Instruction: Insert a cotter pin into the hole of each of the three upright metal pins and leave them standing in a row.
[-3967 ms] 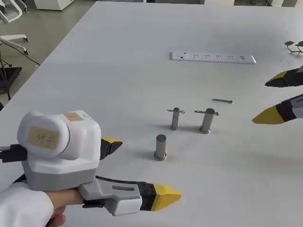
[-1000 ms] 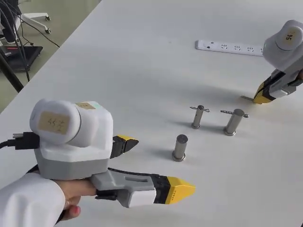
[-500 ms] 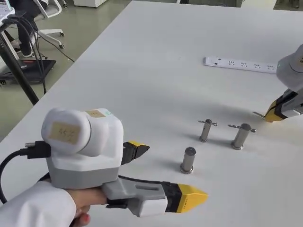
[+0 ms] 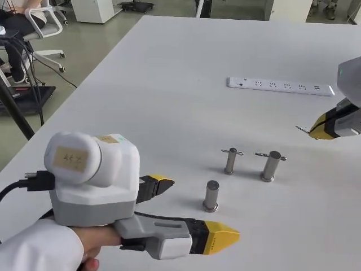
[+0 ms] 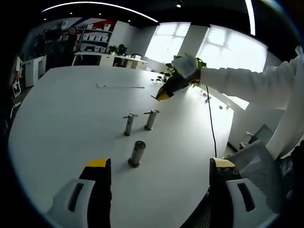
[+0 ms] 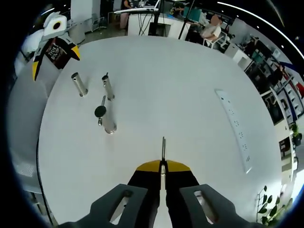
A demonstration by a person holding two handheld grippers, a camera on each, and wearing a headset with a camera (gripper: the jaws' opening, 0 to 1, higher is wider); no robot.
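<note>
Right tongs [image 6: 163, 165] grip a cotter pin [image 6: 163, 148], apart from the three upright pins [image 4: 230, 161] on the bench [image 4: 141, 96]. Left tongs [image 5: 159, 164] are released, near the bare front pin [image 4: 211, 196]. Both rear pins [image 4: 270, 165] carry cotter pins.

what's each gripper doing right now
Left gripper: open, holding nothing.
Right gripper: shut on a cotter pin.

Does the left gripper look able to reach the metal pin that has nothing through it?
Probably yes: the left gripper, jaws open, faces the bare pin with only table between.
</note>
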